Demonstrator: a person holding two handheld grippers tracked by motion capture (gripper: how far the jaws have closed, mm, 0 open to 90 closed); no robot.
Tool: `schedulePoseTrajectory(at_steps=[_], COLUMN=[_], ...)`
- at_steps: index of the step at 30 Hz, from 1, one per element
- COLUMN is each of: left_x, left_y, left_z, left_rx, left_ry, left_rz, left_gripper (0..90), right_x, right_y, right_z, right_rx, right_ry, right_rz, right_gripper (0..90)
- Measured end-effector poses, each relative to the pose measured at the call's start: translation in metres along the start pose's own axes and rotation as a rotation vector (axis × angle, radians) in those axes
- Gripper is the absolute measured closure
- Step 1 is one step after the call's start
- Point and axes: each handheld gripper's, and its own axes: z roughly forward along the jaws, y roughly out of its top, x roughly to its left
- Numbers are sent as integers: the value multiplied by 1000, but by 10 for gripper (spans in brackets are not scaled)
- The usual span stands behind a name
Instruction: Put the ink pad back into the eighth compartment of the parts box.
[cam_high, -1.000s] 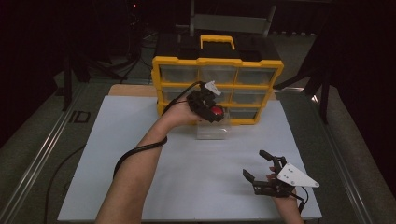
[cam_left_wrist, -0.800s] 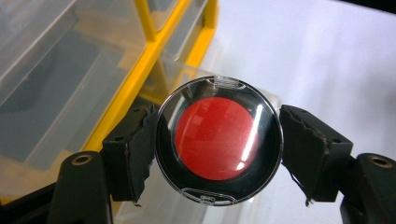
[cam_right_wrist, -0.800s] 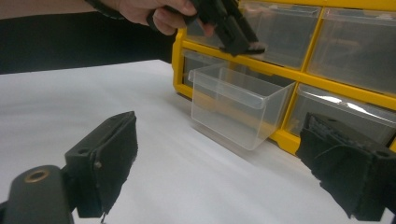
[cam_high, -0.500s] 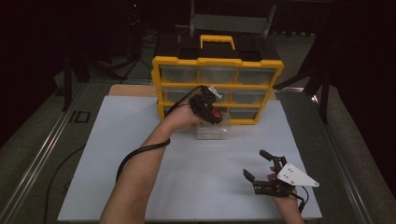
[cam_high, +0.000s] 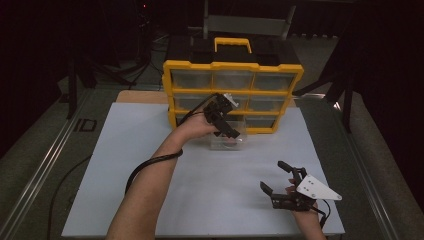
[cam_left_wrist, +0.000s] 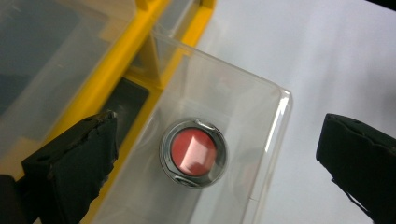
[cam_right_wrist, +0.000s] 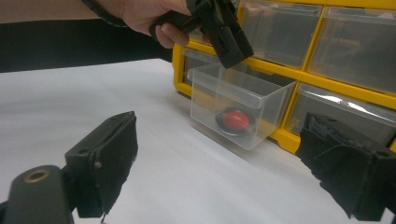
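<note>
Left gripper (cam_high: 226, 120), centre frame, jaws just sprung wide and empty above clear drawer (cam_high: 227, 137). Red-capped round piece (cam_left_wrist: 194, 153) dropped inside; apparently left: pushing drawer into yellow organizer (cam_high: 232, 67). Right gripper (cam_high: 285, 182), lower right, open, idle.

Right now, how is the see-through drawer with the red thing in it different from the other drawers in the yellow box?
The pulled-out drawer sticks forward over the white table sheet; the other drawers sit pushed into the yellow organizer. The pulled-out drawer holds a round red disc; what the other drawers hold I cannot tell. Both kinds are clear plastic.
</note>
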Motion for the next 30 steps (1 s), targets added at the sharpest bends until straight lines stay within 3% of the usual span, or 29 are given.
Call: schedulePoseTrajectory(at_steps=[17, 25, 30], left_x=[-18, -26, -30], left_y=[-2, -13, -18], left_z=[-25, -44, -55], left_rx=[-53, -111, -111], left_ry=[19, 27, 47], left_rz=[41, 24, 39], left_gripper=[1, 1, 1], right_x=[0, 0, 1], right_y=[0, 0, 0], right_z=[1, 2, 2], right_rx=[3, 5, 8], right_ry=[-3, -5, -5], right_rz=[-1, -4, -1], right_gripper=[116, 116, 116])
